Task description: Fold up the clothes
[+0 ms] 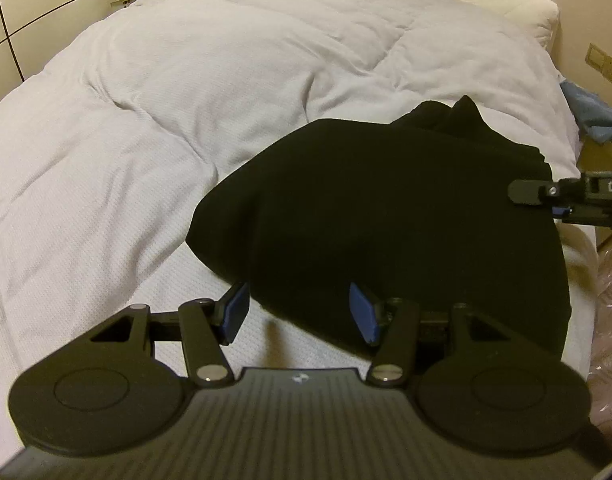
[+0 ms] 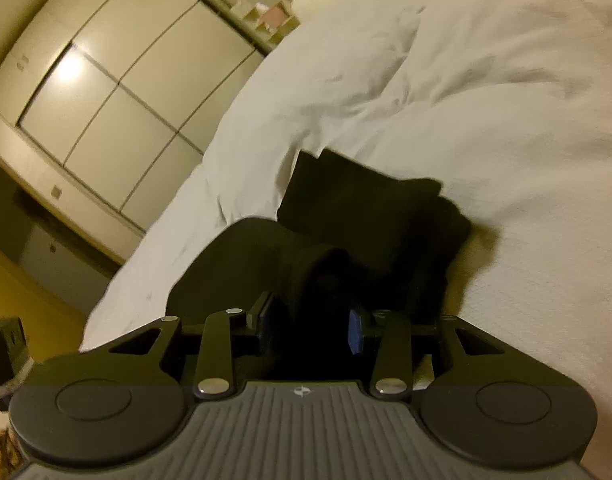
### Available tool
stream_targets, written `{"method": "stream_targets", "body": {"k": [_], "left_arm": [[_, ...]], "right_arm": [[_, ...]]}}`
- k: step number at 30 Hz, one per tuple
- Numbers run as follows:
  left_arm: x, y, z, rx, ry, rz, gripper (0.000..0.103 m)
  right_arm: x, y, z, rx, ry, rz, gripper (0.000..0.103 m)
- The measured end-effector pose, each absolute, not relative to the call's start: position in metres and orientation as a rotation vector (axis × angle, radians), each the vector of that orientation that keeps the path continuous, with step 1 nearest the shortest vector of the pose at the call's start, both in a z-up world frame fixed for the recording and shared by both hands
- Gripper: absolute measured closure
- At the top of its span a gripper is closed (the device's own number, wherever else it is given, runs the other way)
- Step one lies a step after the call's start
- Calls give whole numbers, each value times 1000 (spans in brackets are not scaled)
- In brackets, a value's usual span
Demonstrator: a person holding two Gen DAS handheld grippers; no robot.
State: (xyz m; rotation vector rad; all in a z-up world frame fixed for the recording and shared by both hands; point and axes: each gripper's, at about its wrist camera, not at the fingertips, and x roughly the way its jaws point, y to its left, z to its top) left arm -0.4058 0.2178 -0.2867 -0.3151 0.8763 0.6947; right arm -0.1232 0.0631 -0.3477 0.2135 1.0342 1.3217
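Your left gripper [image 1: 299, 314] hangs released over the near edge of the black garment [image 1: 386, 216], which lies on the white duvet [image 1: 185, 80]. Your right gripper [image 2: 312, 326] sits at its right side, fabric between the pads; whether clenched, I cannot tell.

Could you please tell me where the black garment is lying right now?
The black garment lies on the white duvet near the bed's right edge in the left wrist view, just ahead of the open left gripper, with the right gripper at its right side.
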Motion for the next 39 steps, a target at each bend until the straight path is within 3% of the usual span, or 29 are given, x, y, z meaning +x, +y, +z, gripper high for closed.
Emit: {"method": "stream_targets", "body": {"k": [2, 8, 14, 19, 25, 27, 28, 29, 36, 38, 39], "left_arm": [[-407, 218, -286, -317, 876, 697, 52], [-405, 217, -278, -313, 834, 691, 52], [-388, 215, -286, -315, 837, 658, 52], [-382, 213, -290, -292, 857, 662, 52], [-383, 211, -290, -294, 868, 670, 52], [-383, 210, -290, -284, 876, 674, 52], [-383, 210, -291, -279, 882, 677, 52], [-382, 210, -291, -274, 888, 680, 52], [-384, 211, -291, -259, 892, 688, 52], [-384, 210, -292, -259, 891, 689, 52], [-384, 210, -292, -261, 890, 689, 52]], "right_arm": [[-132, 65, -332, 144, 936, 1364, 88], [-149, 38, -282, 56, 569, 1384, 90], [-93, 24, -352, 203, 863, 1191, 91], [-101, 14, -334, 224, 766, 1203, 90], [-96, 19, -349, 151, 822, 1098, 90], [-99, 15, -340, 127, 785, 1071, 62], [-101, 13, -336, 115, 767, 1058, 40], [-103, 11, -332, 103, 749, 1045, 38], [-134, 2, -298, -38, 536, 1043, 39], [-149, 12, -295, -126, 483, 1114, 57], [-149, 16, -302, -155, 492, 1121, 59]]}}
